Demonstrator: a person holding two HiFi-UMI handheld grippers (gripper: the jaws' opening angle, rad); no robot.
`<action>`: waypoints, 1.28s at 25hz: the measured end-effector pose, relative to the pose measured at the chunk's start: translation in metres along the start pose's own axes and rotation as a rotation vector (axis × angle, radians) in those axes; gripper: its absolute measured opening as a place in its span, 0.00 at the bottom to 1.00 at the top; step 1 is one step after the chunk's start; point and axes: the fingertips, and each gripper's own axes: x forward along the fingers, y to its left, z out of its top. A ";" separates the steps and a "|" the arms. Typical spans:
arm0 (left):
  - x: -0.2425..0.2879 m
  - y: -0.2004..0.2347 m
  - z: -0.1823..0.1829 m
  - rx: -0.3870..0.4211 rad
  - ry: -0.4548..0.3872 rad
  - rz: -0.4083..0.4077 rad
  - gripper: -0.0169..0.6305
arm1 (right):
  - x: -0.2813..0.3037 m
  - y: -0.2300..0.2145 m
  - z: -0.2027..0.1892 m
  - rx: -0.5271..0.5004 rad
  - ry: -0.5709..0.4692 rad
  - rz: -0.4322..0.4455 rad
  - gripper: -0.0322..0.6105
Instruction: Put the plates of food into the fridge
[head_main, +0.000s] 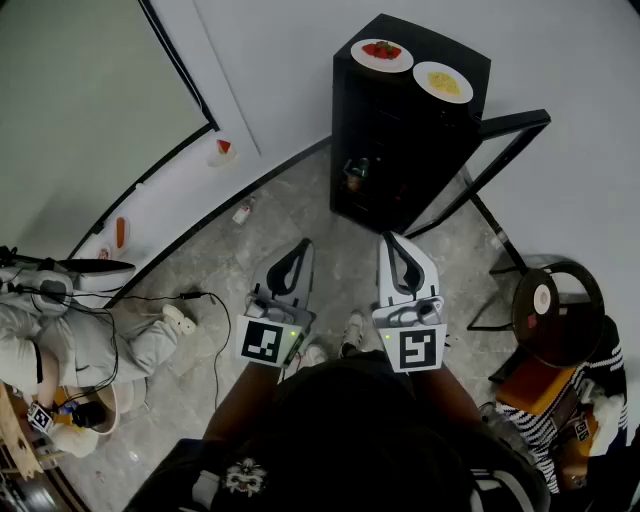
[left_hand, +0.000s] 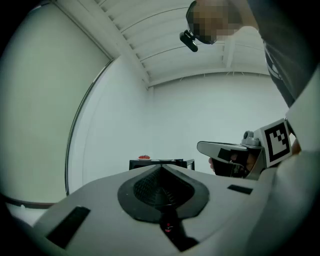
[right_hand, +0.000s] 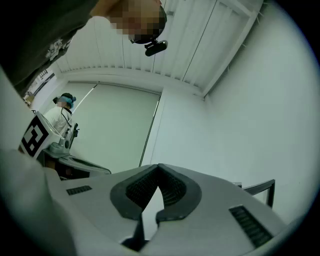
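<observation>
Marble-floored room: strawberry plate (head_main: 382, 54), yellow-food plate (head_main: 443, 82) atop black fridge (head_main: 400, 150), well beyond fingertips. Left gripper (head_main: 304, 245), right gripper (head_main: 391, 239) pressed together, empty. Risk: unopened jaws perhaps shove plate off.

a person in pale grey clothes (head_main: 70, 350) sits low at the left edge on the marbled floor (head_main: 340, 250), with black cables (head_main: 150, 298) trailing beside them. an orange piece (head_main: 121, 232) and a red-and-white piece (head_main: 223, 149) lie on a white strip (head_main: 175, 195). a round dark stool (head_main: 557, 312) stands at the right, near striped cloth (head_main: 528, 440).
</observation>
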 end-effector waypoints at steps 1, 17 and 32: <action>-0.006 0.000 0.003 -0.005 0.005 0.010 0.06 | -0.003 0.006 0.002 -0.001 0.005 0.000 0.09; -0.052 -0.005 -0.002 -0.018 0.065 0.057 0.06 | -0.043 0.037 0.002 0.032 0.048 -0.055 0.09; 0.012 0.010 -0.006 0.032 0.073 0.078 0.06 | -0.005 -0.020 -0.019 0.110 0.043 -0.070 0.09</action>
